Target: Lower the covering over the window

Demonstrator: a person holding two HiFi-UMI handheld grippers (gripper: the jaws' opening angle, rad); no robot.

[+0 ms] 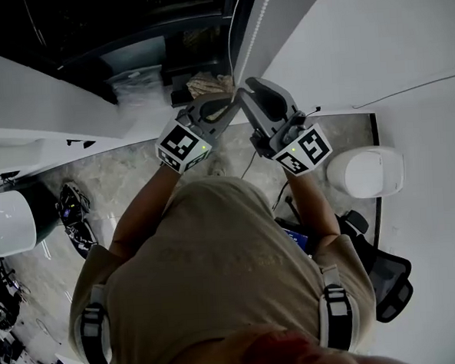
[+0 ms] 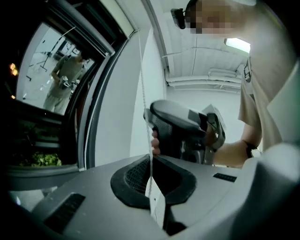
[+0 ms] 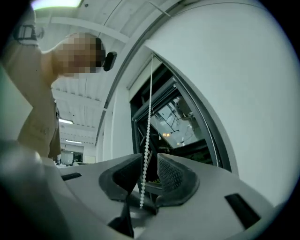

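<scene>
Bead cord: white; hangs straight down just beside the dark window frame, against the white wall; runs through both grippers.
Window: dark-framed; glass bare where seen, showing reflections; greenery at the lower edge.
Covering: cannot be made out in any view.
Left gripper: jaws closed on the bead cord, which enters from above and is pinched between the pads.
Right gripper: jaws apart; the bead cord hangs between the pads, which do not press it.
Gripper placement: in the head view the tips meet at the cord, left gripper facing right gripper.
Person: beige shirt, shoulder straps, standing at the window.
Floor: pale, marbled.
</scene>
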